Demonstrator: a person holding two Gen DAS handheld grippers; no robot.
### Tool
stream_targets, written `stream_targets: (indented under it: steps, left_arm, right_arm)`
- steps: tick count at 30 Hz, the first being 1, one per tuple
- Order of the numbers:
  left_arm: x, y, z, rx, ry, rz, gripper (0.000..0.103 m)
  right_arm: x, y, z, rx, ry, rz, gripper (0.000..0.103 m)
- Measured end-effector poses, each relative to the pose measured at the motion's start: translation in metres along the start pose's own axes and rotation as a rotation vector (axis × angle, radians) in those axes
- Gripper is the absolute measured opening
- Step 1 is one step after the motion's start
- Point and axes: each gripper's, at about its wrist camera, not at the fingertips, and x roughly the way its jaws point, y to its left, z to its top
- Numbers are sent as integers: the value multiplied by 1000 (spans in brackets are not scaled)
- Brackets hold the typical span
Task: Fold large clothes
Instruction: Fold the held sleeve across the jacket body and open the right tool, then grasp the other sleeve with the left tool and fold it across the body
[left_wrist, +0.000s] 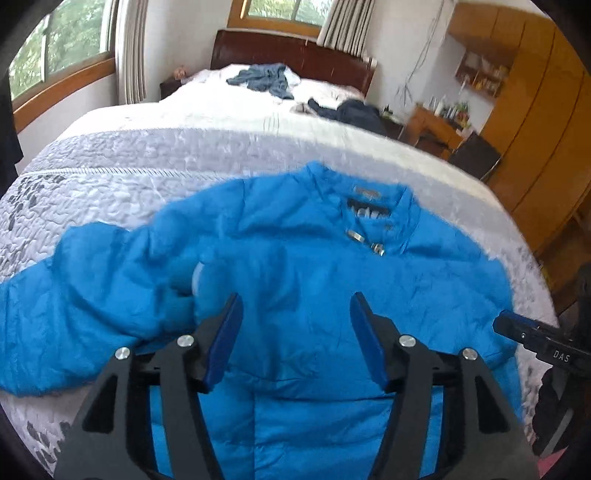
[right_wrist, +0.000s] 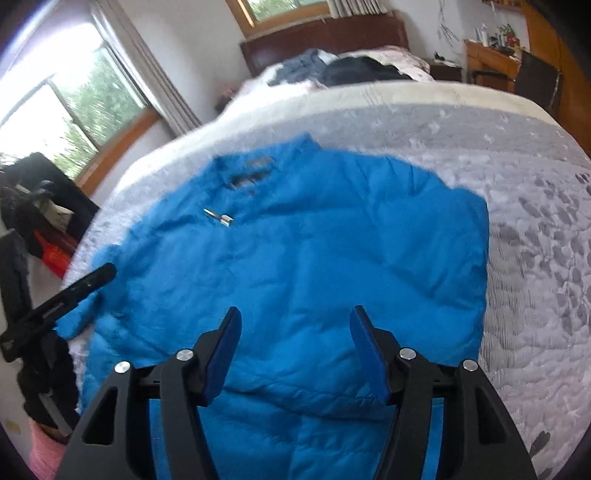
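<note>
left gripper (left_wrist: 295, 314) above a blue padded jacket (left_wrist: 295, 266), jaws apart, nothing between them. jacket lies front up on the grey-and-white quilted bedspread (left_wrist: 147, 158), collar (left_wrist: 373, 199) toward the headboard (left_wrist: 291, 51), one sleeve (left_wrist: 74, 295) spread to the left. right gripper's tip (left_wrist: 517, 326) enters at the right edge.

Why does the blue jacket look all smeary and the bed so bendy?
Left wrist view: motion blur smears the blue jacket and its collar label; the fisheye lens bends the bed. Right wrist view: jacket similarly blurred, window glaringly bright.
</note>
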Motion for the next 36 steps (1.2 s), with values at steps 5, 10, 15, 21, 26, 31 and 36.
stream_targets:
  steps: [5, 10, 15, 21, 26, 31, 36]
  left_arm:
    - [24, 8, -5, 17, 26, 22, 60]
    - [17, 16, -3, -9, 39, -29, 60]
    - [-37, 50, -8, -56, -25, -73, 74]
    - [-89, 149, -42, -192, -49, 32, 81]
    - [-108, 227, -88, -344, -6, 116, 81]
    - [-116, 288, -117, -498, -13, 109, 81]
    - [-115, 331, -116, -615, -73, 46, 81]
  right_arm:
    - [26, -8, -6, 0, 36, -26, 62]
    - [25, 0, -9, -45, 22, -67, 66]
    - [-6, 17, -9, -52, -15, 17, 68]
    - [-15, 60, -19, -97, 25, 105, 70]
    - [-14, 97, -32, -164, 43, 91, 71]
    - [-3, 130, -46, -248, 74, 80, 72]
    - [12, 147, -57, -281, 96, 73, 72]
